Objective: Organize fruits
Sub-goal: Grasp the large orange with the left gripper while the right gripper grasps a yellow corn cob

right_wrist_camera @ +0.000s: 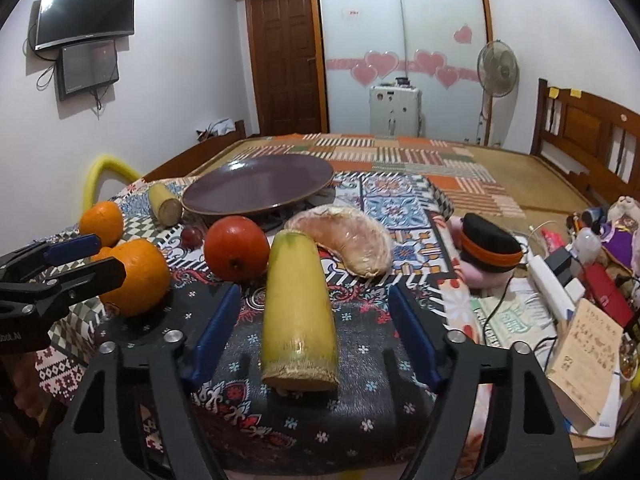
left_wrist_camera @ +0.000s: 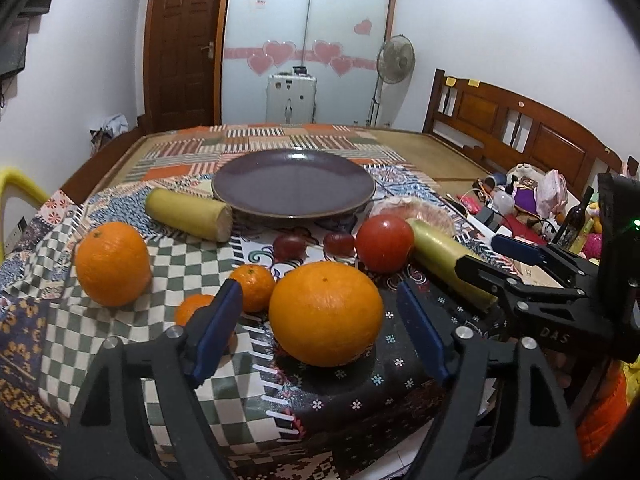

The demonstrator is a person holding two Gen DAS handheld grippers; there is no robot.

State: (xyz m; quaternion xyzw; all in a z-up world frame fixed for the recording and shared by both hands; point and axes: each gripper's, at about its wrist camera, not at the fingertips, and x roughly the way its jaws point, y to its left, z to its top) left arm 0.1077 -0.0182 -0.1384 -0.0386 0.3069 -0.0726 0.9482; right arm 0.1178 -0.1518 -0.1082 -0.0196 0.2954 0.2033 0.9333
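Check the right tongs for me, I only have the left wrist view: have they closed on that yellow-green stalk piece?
Observer: No. The right tongs are open, and the stalk piece lies between the pads with gaps on both sides.
Operator: What's behind the red fruit? It's mostly hidden for me.
Observer: A curved, pinkish pomelo segment, lying on the cloth near the plate.
Operator: Anything further right of it?
Observer: A black cap with an orange band, sitting on a pink plush toy.
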